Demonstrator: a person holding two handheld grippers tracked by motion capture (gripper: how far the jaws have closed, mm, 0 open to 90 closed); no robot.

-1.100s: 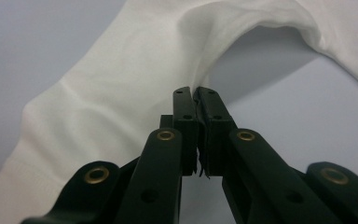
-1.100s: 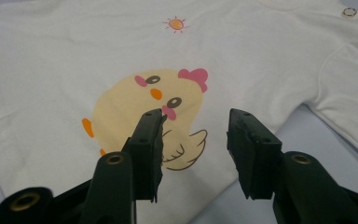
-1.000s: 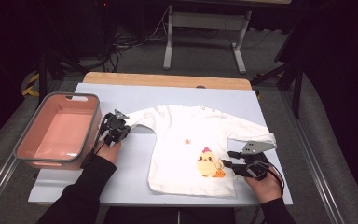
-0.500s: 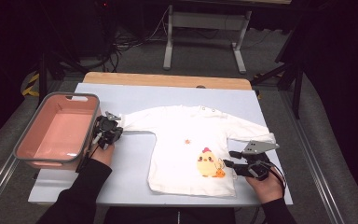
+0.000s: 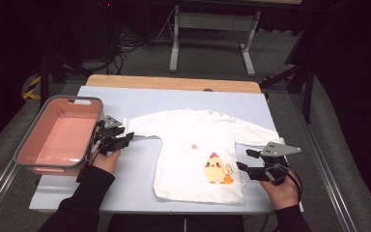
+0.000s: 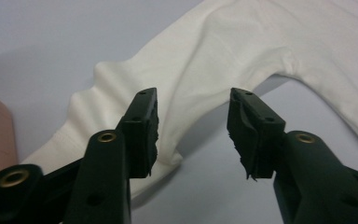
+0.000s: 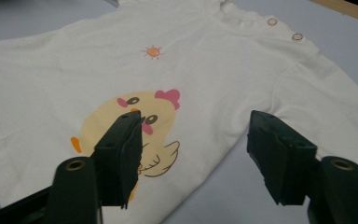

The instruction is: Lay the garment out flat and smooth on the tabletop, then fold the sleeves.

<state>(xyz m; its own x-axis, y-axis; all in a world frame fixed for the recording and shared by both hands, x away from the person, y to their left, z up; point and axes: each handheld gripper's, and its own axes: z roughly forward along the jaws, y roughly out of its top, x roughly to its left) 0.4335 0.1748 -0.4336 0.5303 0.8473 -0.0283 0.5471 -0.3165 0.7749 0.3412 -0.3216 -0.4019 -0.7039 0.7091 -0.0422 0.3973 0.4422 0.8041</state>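
Two claws released beside white shirt

White baby shirt lies flat on the bench, chick print up. Left claw at the left sleeve cuff, jaws just opened, nothing pinched between them. Right claw near the hem corner, jaws just spread, empty. Pink tub sits left of the sleeve.

Table, pale blue top: white shirt flat, pink tub.
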